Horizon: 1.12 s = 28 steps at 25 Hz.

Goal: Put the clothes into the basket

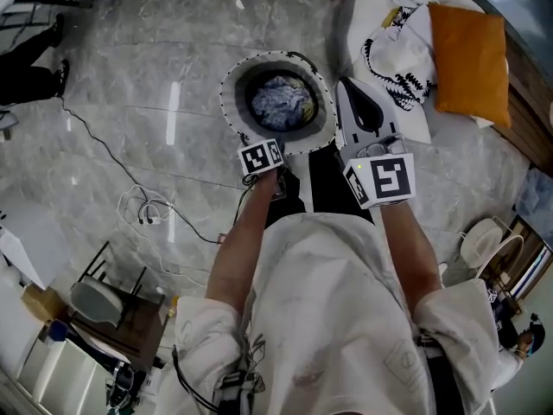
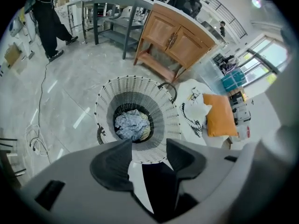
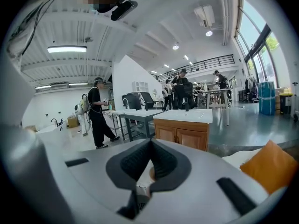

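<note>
A round white wicker basket (image 1: 321, 128) stands on the grey floor just ahead of me, with a crumpled blue-and-white garment (image 1: 282, 102) at its bottom. My left gripper (image 2: 148, 149) hangs above the basket's near rim (image 2: 154, 155), pointing steeply down, with its jaws open and nothing between them. The right gripper (image 1: 352, 86) is held to the right of the basket, pointing out almost level, its jaws shut and empty. A white cloth with black pattern (image 1: 399, 54) lies on the white seat (image 1: 367, 7) right of the basket.
An orange cushion (image 1: 469, 63) lies on the seat beside the patterned cloth. A wooden cabinet (image 2: 175, 43) and grey tables (image 2: 107, 8) stand beyond the basket. A person (image 2: 49, 22) stands far left. A cable (image 1: 143, 206) runs over the floor at my left, by a chair (image 1: 104, 305).
</note>
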Motion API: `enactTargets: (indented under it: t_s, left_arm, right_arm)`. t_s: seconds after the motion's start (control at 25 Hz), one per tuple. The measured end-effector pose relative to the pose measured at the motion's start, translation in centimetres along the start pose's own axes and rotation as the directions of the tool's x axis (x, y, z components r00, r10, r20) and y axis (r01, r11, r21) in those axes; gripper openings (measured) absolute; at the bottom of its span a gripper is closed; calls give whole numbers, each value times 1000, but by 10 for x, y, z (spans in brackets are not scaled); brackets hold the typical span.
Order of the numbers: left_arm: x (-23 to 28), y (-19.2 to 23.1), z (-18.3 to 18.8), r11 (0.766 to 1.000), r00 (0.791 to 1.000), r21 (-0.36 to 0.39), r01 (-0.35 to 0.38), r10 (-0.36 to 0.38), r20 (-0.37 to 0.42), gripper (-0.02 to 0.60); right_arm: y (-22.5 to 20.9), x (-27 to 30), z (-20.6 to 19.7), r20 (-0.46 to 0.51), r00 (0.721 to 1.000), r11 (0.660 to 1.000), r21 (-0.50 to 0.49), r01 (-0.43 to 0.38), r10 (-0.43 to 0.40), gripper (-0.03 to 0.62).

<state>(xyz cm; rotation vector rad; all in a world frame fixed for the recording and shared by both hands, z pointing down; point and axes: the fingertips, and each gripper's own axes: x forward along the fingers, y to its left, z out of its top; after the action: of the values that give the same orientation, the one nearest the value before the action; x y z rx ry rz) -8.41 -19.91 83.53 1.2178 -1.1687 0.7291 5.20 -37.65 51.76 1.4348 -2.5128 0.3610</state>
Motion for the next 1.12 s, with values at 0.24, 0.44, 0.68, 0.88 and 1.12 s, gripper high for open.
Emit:
enactTargets:
  t_s: [0.24, 0.44, 0.68, 0.88, 1.12]
  left_arm:
    - [-38, 1, -10, 998, 993, 16, 62, -64, 95, 221]
    - [-79, -7, 7, 993, 972, 56, 108, -118, 204, 213]
    - [-147, -19, 47, 977, 904, 192, 92, -163, 396, 206]
    - [-221, -38, 85, 945, 797, 327, 6, -202, 570, 193]
    - [-311, -65, 112, 898, 628, 426, -112, -268, 730, 162]
  right_arm:
    - [17, -15, 14, 19, 1000, 1000, -21, -9, 9, -12]
    - [32, -26, 23, 23, 1000, 999, -34, -9, 10, -12]
    - [51, -42, 34, 52, 999, 999, -35, -8, 10, -12]
    - [63, -50, 59, 103, 995, 999, -45, -1, 5, -12]
    - [71, -70, 94, 184, 983, 999, -43, 17, -9, -12]
